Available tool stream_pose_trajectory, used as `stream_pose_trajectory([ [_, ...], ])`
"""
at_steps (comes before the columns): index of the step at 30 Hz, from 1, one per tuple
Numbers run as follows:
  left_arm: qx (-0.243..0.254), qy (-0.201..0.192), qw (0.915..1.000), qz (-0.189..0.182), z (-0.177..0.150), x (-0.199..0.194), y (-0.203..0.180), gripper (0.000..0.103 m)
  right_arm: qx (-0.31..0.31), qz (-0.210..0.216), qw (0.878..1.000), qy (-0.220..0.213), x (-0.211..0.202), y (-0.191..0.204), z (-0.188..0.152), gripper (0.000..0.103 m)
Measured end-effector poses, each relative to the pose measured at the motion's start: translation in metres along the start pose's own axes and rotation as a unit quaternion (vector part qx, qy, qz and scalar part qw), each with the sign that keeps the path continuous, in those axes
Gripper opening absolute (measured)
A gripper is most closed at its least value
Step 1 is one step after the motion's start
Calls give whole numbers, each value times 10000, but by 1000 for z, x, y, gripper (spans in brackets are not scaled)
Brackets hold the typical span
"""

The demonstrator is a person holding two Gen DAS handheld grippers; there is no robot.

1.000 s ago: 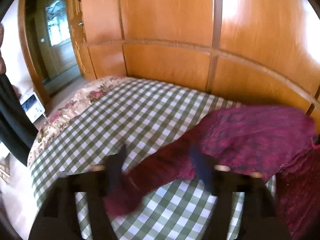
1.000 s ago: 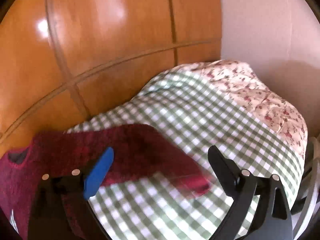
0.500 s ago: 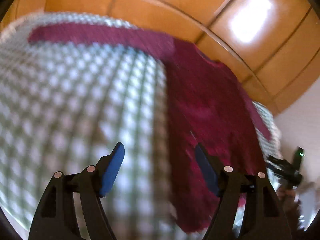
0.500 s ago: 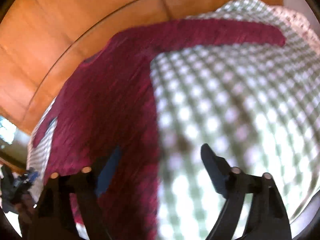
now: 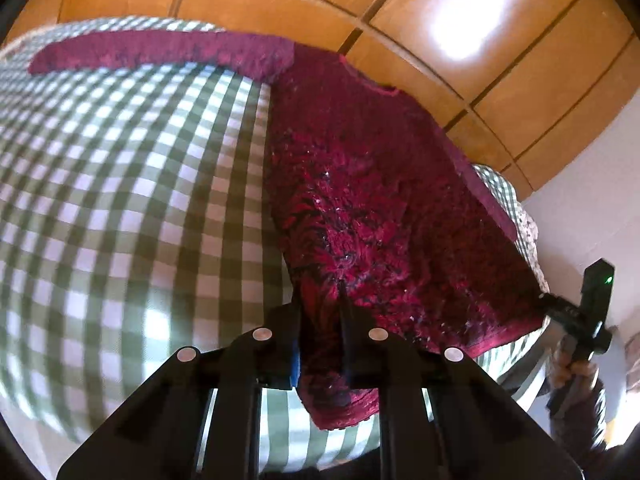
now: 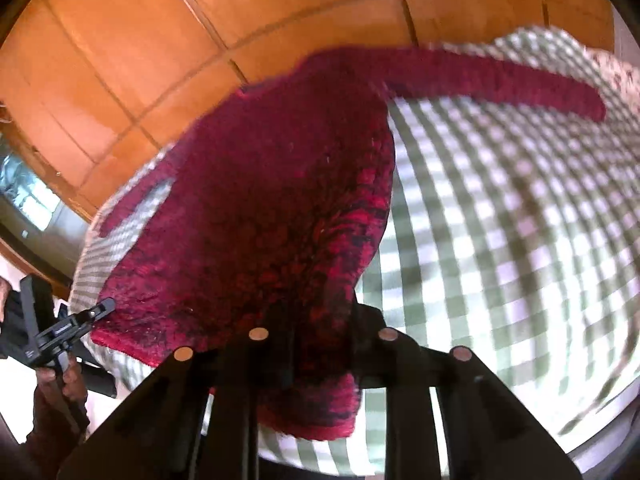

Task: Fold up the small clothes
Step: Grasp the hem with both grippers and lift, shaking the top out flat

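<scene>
A fuzzy maroon sweater (image 5: 360,184) lies flat on the green-checked bed cover (image 5: 120,200), with one sleeve (image 5: 160,52) stretched out to the side. My left gripper (image 5: 320,314) is at the hem's near corner, its jaws closing with the fabric pinched between them. In the right wrist view the same sweater (image 6: 260,200) fills the middle, its other sleeve (image 6: 500,80) lying out to the right. My right gripper (image 6: 320,320) is closing on the opposite hem corner, fabric bunched between the fingers. Each gripper also shows in the other's view: the right gripper (image 5: 546,300) and the left gripper (image 6: 108,303).
Glossy wooden panels (image 5: 480,40) rise right behind the bed. A floral quilt (image 6: 616,68) edges the checked cover at the far right. A hand (image 6: 68,376) holds the left gripper's handle. A doorway with a window (image 6: 24,200) shows at the far left.
Both grippers have swung away from the sleeve ends to the sweater's bottom hem and tilted downward. Their jaws, wide apart before, have closed onto the hem corners.
</scene>
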State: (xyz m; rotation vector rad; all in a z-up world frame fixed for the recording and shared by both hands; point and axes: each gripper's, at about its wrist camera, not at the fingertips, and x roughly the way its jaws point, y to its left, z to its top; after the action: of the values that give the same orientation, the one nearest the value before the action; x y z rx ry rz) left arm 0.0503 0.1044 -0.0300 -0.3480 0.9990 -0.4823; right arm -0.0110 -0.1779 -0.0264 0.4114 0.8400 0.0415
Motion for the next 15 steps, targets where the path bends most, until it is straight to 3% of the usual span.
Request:
stream_pose_trajectory([
  [4, 158, 157, 9997, 44, -20, -15, -2, 13, -257, -216, 9989, 313, -15, -5, -29, 15],
  [9, 220, 522, 9976, 400, -45, -3, 5, 14, -172, -431, 9950, 881, -2, -20, -73, 14],
  [11, 308, 528, 9970, 484, -44, -5, 4, 19, -110, -406, 9953, 872, -4, -25, -66, 15],
  [12, 351, 421, 9966, 614, -41, -9, 2, 22, -192, -477, 9953, 818, -8, -22, -62, 18],
  [14, 509, 177, 9952, 819, -33, -15, -3, 31, -404, -656, 9959, 477, -23, -15, -47, 40],
  [15, 613, 18, 9940, 900, -25, -19, -7, 39, -461, -680, 9960, 340, -23, -14, -37, 56],
])
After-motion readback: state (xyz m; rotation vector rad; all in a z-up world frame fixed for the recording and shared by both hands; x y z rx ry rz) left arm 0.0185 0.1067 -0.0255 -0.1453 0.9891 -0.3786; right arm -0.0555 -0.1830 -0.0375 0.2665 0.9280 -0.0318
